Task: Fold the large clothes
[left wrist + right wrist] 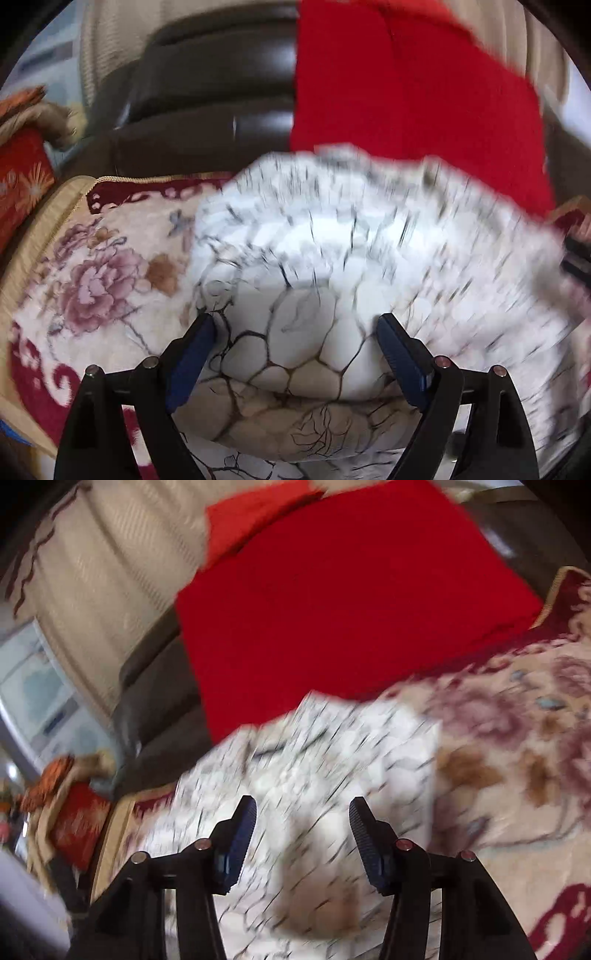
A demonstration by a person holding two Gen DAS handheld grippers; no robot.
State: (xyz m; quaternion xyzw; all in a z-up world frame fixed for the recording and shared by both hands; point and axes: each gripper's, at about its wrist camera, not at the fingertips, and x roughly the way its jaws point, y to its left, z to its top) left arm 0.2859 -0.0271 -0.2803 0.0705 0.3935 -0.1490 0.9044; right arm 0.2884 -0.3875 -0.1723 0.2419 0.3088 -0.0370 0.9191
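Nearest me, the left hand-held gripper [295, 328] stands wide open over a bulging fold of the white crackle-print garment [332, 258], pads apart from it. My right hand-held gripper [303, 812] also gapes empty above the same cloth. The garment lies on the floral blanket [517, 738]; beyond rests a red cloth [332, 590]. I judge that flattening the bulge before regrasping an edge would keep the fold square.

Soft, even daylight fills both views, with no hard shadows. Motion blur smears the white patterned cloth [369, 229] and the red cloth [332, 602]. Fisheye bending darkens the corners.
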